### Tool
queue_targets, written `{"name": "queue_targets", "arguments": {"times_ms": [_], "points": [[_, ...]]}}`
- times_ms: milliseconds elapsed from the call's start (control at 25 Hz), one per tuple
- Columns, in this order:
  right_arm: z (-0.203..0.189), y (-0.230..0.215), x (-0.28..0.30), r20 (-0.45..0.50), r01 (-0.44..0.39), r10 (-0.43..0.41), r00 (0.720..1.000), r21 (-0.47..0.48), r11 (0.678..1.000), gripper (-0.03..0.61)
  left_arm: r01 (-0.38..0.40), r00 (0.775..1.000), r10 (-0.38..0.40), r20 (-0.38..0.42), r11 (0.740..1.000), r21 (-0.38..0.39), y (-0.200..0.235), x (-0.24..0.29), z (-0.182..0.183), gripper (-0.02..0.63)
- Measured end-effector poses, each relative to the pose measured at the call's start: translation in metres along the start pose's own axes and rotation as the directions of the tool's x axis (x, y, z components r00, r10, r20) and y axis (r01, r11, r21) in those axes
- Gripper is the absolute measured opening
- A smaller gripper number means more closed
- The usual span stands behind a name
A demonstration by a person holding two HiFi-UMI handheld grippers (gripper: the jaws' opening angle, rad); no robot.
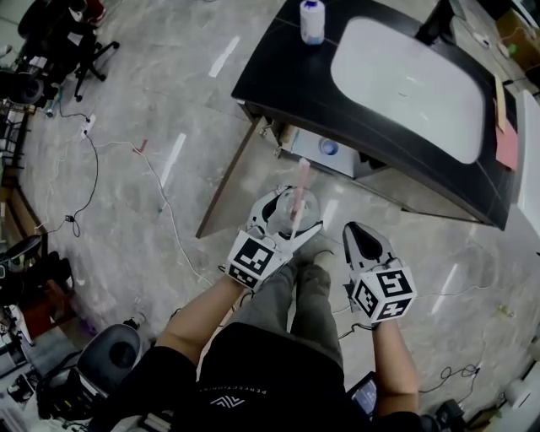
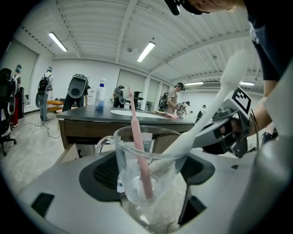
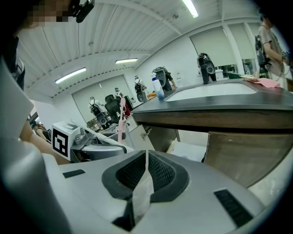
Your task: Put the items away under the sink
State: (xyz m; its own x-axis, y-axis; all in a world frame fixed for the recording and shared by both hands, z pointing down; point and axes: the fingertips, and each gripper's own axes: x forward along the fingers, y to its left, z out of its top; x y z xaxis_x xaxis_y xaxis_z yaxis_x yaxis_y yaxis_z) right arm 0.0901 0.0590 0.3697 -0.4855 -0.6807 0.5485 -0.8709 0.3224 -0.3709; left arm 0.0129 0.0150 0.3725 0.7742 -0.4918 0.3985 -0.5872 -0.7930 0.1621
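Fingers (image 2: 104, 171) of the left gripper (image 2: 146, 192) are clamping a clear glass mug (image 2: 147, 160) holding a pink toothbrush (image 2: 137, 137) | right gripper (image 3: 145, 169) fingers (image 3: 130, 176) are pressing together, empty | mug is awaiting stowing in the open under-sink cabinet (image 1: 333, 152)

The black vanity countertop (image 1: 278, 80) holds a white oval sink basin (image 1: 413, 84). A white bottle (image 1: 312, 21) stands left of the basin, and a pink cloth (image 1: 507, 145) lies right of it.

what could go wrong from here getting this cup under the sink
The pink toothbrush stands tall and loose in the glass cup; it may catch the countertop edge and tip out. The left hand-held gripper grips smooth glass, so a knock against the open cabinet door could slip it.
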Motion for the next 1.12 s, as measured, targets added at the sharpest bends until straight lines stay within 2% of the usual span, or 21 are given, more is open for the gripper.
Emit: {"name": "queue_targets", "arguments": {"times_ms": [360, 560, 840, 1120], "points": [[-0.042, -0.012, 0.041, -0.016, -0.012, 0.012, 1.000, -0.050, 0.999, 0.043, -0.039, 0.999, 0.040, 0.001, 0.999, -0.023, 0.019, 0.023, -0.056, 0.385], [-0.070, -0.020, 0.065, -0.023, -0.018, 0.017, 1.000, -0.077, 0.997, 0.043, -0.080, 0.997, 0.079, -0.027, 0.996, -0.033, 0.031, 0.032, -0.095, 0.385], [-0.109, -0.030, 0.103, -0.044, -0.034, 0.029, 0.999, -0.116, 0.993, 0.043, -0.090, 0.995, 0.089, -0.045, 0.995, -0.031, 0.041, 0.048, -0.148, 0.385], [-0.135, -0.053, 0.148, -0.027, -0.034, 0.031, 0.999, -0.140, 0.990, 0.043, -0.119, 0.993, 0.118, -0.028, 0.992, -0.041, 0.058, 0.070, -0.196, 0.385]]}}
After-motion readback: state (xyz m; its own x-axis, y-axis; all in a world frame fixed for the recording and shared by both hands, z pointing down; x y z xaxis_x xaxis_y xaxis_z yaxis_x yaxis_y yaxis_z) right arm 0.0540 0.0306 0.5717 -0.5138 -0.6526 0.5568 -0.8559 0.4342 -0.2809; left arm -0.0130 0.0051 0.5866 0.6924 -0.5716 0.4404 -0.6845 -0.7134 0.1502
